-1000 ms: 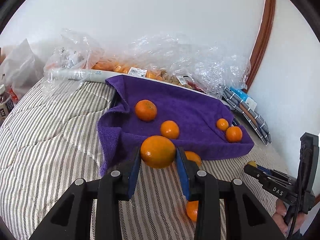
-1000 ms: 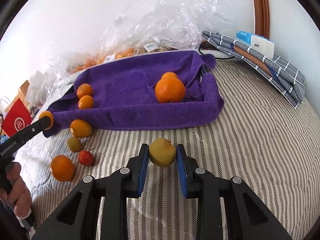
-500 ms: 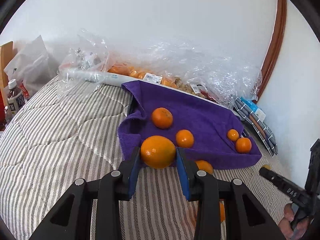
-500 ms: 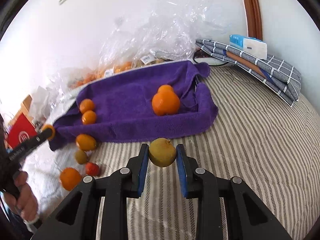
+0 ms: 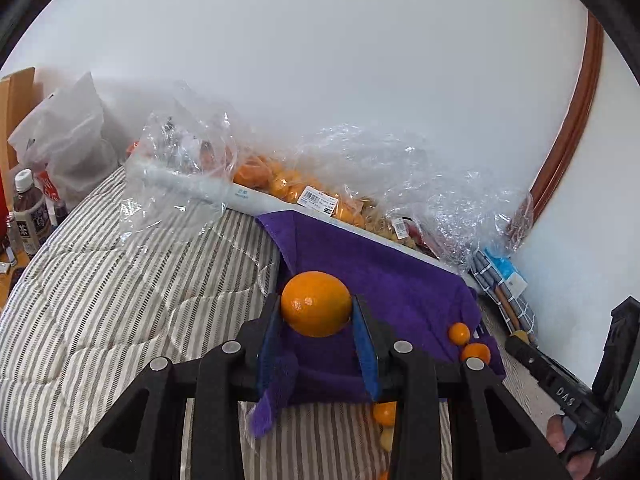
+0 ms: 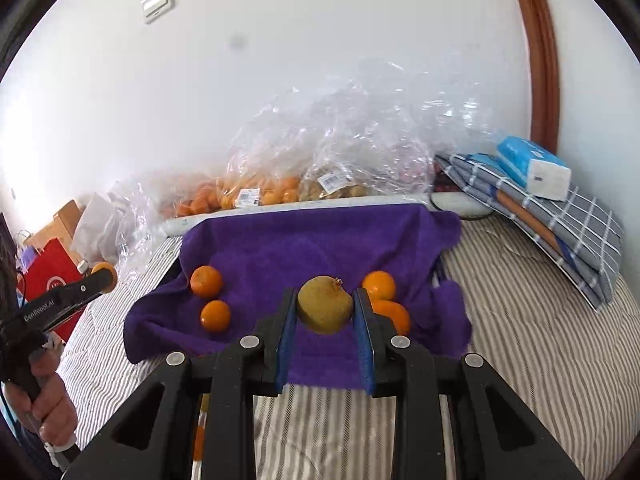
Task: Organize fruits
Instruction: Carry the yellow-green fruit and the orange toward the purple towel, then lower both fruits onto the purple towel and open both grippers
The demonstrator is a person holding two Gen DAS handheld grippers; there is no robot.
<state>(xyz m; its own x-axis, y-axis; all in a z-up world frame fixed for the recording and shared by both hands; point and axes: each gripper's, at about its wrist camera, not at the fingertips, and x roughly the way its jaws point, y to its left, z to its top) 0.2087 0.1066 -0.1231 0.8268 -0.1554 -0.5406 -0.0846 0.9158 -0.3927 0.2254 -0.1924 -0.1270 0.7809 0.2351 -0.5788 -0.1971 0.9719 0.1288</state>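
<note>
Orange [image 5: 316, 304] sits clamped between left tongs [image 5: 316, 322] (over purple towel [image 5: 400, 280]).

Towel [image 6: 320, 240] centre free; 4 oranges [image 6: 206, 281] flank.

Fruit spread on a towel over a bed

On the towel [image 6: 304, 248], two mandarins [image 6: 206, 281] are placed at 9 o'clock, two others [image 6: 379, 285] at 3 o'clock; plastic bags [image 6: 320, 160] are heaped behind at 12, folded cloths [image 6: 560, 224] at 2.
</note>
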